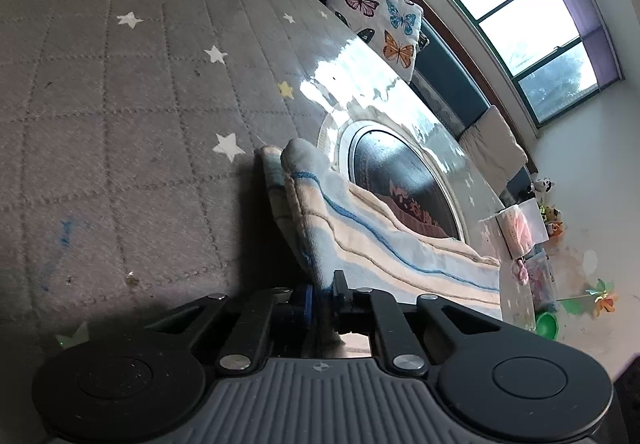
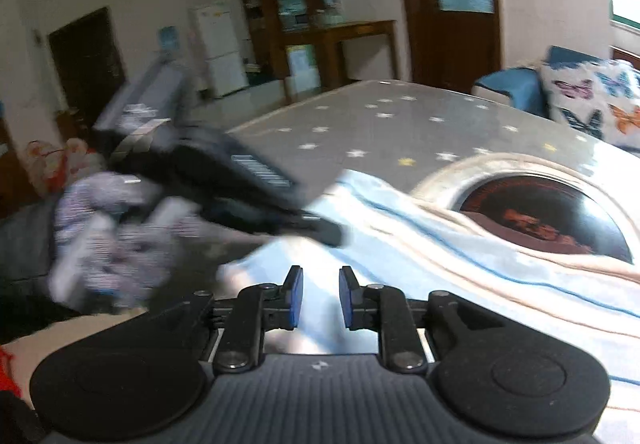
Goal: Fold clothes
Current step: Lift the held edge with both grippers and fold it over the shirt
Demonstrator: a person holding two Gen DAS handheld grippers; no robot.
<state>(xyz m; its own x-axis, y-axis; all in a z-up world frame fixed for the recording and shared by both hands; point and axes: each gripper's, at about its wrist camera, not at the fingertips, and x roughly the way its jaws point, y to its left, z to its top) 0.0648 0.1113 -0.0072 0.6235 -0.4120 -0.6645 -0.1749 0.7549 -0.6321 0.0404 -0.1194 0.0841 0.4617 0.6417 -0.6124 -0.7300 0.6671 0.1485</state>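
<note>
Left gripper fingers are clenched on the striped garment's edge, the rest draped ahead across the counter. Right gripper fingers hang released above the cloth; one thin pinch could slip and skew the fold.

1. A grey quilted mat dotted with white stars is covering the surface, with a glossy clear sheet over its right part.
2. A striped blue-and-cream cloth is lying near the right, overlapping a dark round panel.
</note>
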